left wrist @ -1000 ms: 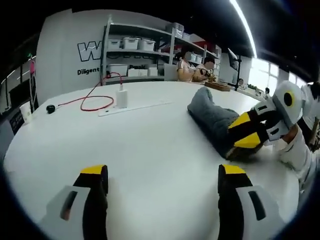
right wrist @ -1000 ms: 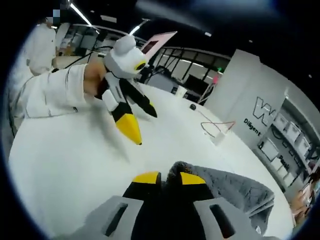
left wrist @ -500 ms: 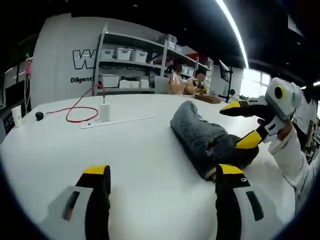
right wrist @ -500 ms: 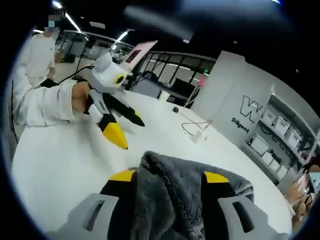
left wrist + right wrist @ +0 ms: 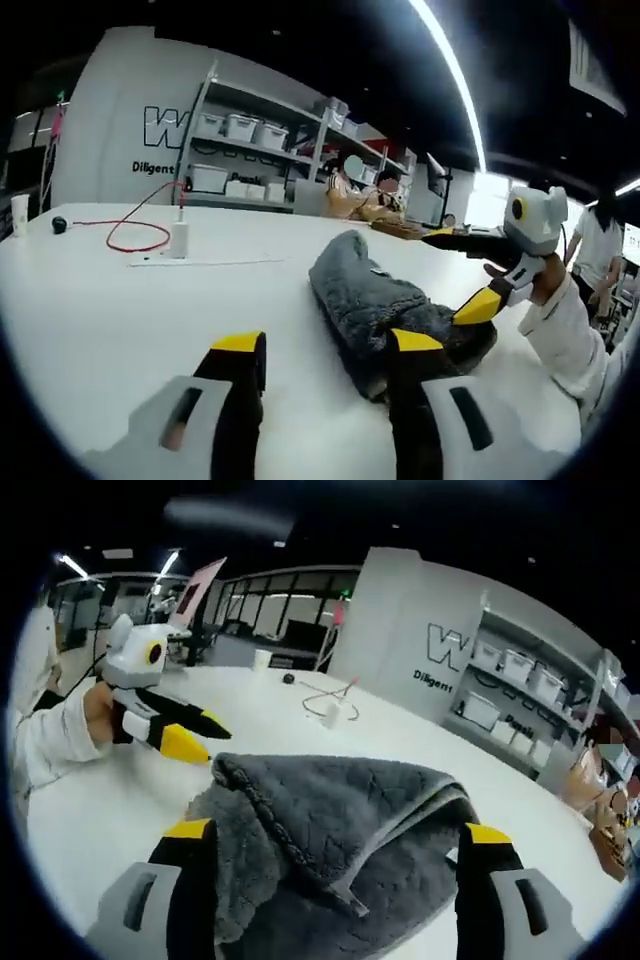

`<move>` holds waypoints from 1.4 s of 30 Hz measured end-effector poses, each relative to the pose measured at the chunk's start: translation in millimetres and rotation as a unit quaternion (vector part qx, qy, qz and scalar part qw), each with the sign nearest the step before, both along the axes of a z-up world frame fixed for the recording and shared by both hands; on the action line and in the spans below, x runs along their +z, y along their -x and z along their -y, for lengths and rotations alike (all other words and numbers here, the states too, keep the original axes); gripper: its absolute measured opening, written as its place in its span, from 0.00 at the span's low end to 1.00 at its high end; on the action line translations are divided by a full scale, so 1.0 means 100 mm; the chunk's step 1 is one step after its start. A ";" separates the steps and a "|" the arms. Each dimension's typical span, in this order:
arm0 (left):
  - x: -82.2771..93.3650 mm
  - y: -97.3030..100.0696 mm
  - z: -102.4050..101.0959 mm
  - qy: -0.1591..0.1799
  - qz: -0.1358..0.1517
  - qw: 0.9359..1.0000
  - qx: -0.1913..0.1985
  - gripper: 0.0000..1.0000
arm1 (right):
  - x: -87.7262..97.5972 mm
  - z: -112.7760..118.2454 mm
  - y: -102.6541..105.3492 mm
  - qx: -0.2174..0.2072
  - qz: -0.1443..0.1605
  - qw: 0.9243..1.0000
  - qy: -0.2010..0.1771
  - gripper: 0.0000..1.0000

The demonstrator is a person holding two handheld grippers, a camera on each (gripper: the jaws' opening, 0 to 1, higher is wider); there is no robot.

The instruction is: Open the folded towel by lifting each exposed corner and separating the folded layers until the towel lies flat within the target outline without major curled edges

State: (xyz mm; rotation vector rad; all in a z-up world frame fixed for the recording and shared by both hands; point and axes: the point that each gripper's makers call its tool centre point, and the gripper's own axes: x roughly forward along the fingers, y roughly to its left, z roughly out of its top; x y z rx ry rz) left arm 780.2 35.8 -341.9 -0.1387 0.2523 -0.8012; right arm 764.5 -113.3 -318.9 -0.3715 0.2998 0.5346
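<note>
The grey towel (image 5: 340, 820) lay on the white table (image 5: 90, 300), still bunched in folds, with one flap spread across the top and its hemmed edge running diagonally in the right gripper view. A second earlier the right gripper (image 5: 335, 850) had been pinched shut on a fold of it; half a second earlier its fingers had parted, and now they stood wide apart on either side of the towel, holding nothing. So the fold had been let go, and the layer appeared to have dropped back loosely rather than flat. In the left gripper view the right gripper (image 5: 470, 270) hung open just past the far end of the towel (image 5: 385, 305).

The left gripper (image 5: 325, 345) had meanwhile drawn in from bare table toward the near end of the towel, its fingers somewhat closer together than before but still open and empty, one fingertip just beside the cloth. That read as a change of hands: the next corner probably awaited the left side. The unfolding seemed early. No target outline could be made out. Beyond lay a red cable (image 5: 135, 232), a white charger (image 5: 180, 240) and shelves (image 5: 260, 150).
</note>
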 end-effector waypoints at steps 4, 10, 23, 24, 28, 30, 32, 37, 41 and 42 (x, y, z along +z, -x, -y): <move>-0.04 0.00 0.08 0.000 -0.006 1.000 -0.003 0.29 | -0.03 0.03 -0.01 -0.008 -0.017 1.000 -0.015 0.99; -0.06 -0.02 0.18 0.006 -0.006 1.000 -0.006 0.09 | -0.01 0.03 0.01 -0.010 -0.017 1.000 -0.021 0.99; -0.10 -0.03 0.15 0.016 -0.021 1.000 -0.003 0.01 | -0.01 0.08 0.02 -0.010 -0.023 0.999 -0.043 0.96; -0.09 -0.04 0.14 0.018 -0.021 1.000 0.000 0.01 | -0.01 0.09 0.02 -0.011 -0.023 0.999 -0.046 0.96; -0.05 -0.07 0.05 0.027 -0.021 0.999 0.008 0.01 | -0.01 0.20 0.00 -0.024 -0.023 0.998 -0.056 0.93; -0.04 -0.10 -0.04 0.031 -0.023 0.999 0.018 0.01 | -0.01 0.24 0.00 -0.030 -0.023 0.997 -0.064 0.90; -0.03 -0.12 -0.08 0.035 -0.025 0.999 0.025 0.01 | 0.00 0.33 -0.02 -0.043 -0.022 0.996 -0.078 0.87; -0.04 -0.15 -0.17 0.040 -0.032 0.998 0.037 0.01 | -0.16 0.64 -0.05 -0.107 -0.052 0.988 -0.093 0.76; -0.06 -0.16 -0.18 0.040 -0.036 0.998 0.040 0.01 | -0.44 0.73 -0.04 -0.118 -0.098 0.985 -0.081 0.60; -0.06 -0.16 -0.18 0.041 -0.037 0.998 0.040 0.01 | -0.46 0.73 -0.04 -0.117 -0.100 0.985 -0.081 0.58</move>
